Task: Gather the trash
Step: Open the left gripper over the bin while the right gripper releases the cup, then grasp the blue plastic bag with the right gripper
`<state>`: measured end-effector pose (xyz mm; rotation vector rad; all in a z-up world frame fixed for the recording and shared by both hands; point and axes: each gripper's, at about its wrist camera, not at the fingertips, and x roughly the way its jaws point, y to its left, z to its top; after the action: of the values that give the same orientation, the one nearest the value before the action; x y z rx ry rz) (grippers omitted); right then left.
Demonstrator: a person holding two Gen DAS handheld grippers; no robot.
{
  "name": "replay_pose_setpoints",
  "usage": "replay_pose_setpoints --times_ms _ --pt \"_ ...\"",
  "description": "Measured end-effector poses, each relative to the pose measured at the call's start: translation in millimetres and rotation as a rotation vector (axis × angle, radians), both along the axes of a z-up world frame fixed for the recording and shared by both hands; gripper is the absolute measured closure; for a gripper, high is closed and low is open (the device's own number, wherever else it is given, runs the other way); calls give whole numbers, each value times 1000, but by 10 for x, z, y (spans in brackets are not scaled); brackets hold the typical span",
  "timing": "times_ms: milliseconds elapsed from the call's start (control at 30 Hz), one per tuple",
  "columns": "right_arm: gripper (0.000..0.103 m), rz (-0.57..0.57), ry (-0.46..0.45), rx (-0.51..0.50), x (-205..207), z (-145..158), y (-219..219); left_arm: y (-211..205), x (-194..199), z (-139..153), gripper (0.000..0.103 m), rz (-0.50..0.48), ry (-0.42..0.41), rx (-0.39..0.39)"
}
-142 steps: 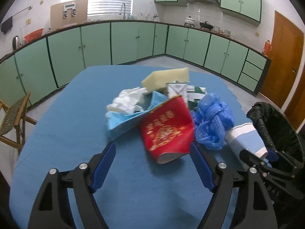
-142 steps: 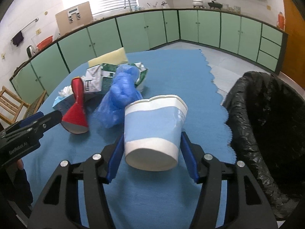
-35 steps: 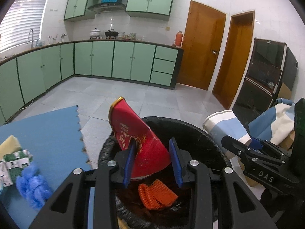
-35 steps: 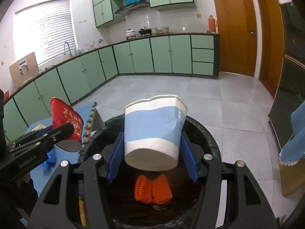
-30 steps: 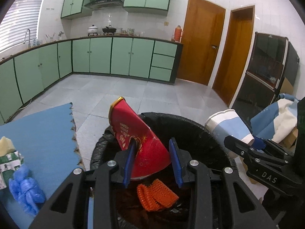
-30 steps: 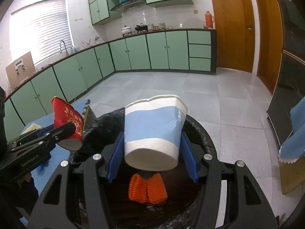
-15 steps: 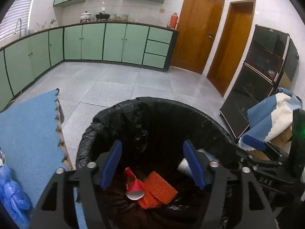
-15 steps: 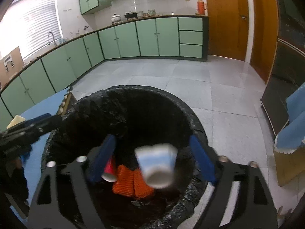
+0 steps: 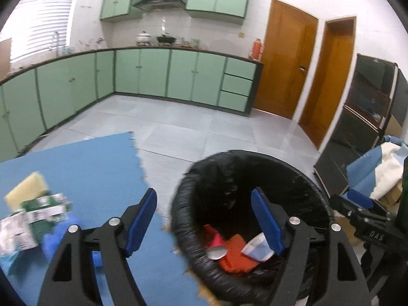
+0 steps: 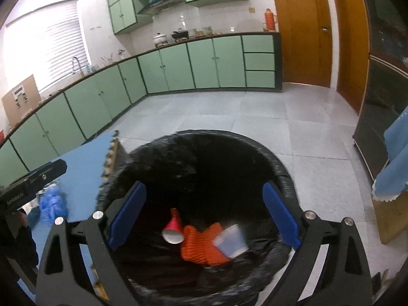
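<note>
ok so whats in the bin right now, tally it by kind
cups: 2, a red paper cup and a blue-and-white paper cup
orange mesh netting: 1
total: 3, all lying on the bottom of the black-lined trash bin, with both tongs open and holding nothing

We see black-lined trash bin (image 10: 288, 176), mouth open. Inside, on bottom: red paper cup (image 10: 173, 228) on its side, white interior facing us; orange mesh piece (image 10: 201, 244) beside it; blue-and-white paper cup (image 10: 230, 241) tipped over on mesh. On blue tabletop (image 9: 102, 158) we see yellow sponge (image 9: 26, 187), green-white carton (image 9: 42, 207), blue plastic bag (image 9: 58, 237).
</note>
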<state>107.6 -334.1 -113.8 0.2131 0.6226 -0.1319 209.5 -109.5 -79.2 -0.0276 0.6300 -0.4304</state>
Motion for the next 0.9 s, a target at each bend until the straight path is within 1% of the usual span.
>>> replay_pose_setpoints --times_ms 200,333,467,633,733,900 --pt "12 79 -28 -1 20 130 523 732 -299 17 27 133 -19 22" --pt "12 160 -24 -1 104 112 985 1249 -477 -36 27 246 -25 54" --pt "12 230 -21 5 176 78 1414 1679 -587 -119 27 341 -16 77" --pt "12 307 -15 12 298 -12 1931 2056 -688 -225 27 413 -14 101" --pt "12 351 10 6 408 -111 2220 2225 -720 -286 27 448 -11 118" --pt "12 404 42 -29 596 -270 2616 2468 -747 -401 27 499 10 132"
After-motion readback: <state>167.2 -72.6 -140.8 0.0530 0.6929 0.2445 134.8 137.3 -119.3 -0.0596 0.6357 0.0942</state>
